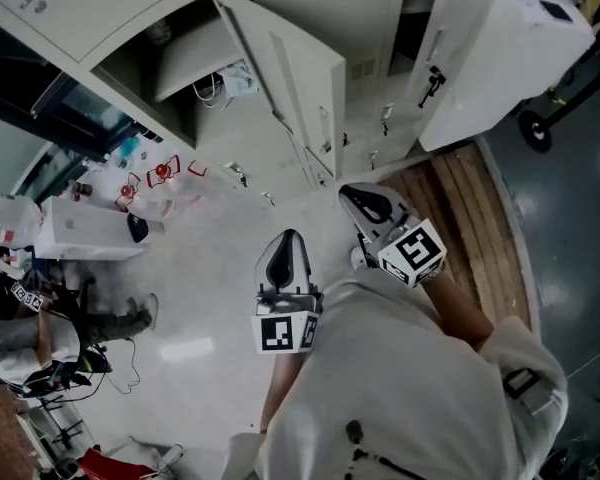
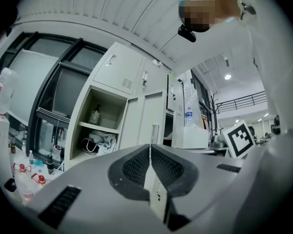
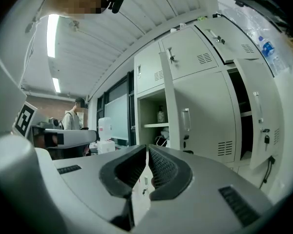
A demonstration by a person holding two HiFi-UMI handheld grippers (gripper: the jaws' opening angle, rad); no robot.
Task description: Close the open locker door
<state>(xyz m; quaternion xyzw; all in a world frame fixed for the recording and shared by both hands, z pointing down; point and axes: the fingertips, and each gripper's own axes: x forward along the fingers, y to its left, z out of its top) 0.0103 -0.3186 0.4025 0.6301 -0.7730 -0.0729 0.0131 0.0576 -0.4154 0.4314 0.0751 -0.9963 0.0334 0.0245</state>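
One locker door (image 1: 298, 83) stands swung wide off its compartment (image 1: 180, 68), handle edge out over pale floor (image 1: 210, 268). The right gripper (image 1: 358, 196) is near that edge and the left gripper (image 1: 286, 240) is further back, both with jaws pressed together, nothing between. The shelf contents are dim and hard to make out.

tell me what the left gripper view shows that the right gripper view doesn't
Only the left gripper view: red-topped bottles low at left, and a dark upper-level railing. Only the right gripper view: a standing person far off, and dark keys hanging from a door lock. Both: the open beige metal locker compartment with its shelf; the left gripper and right gripper, jaws together, empty.
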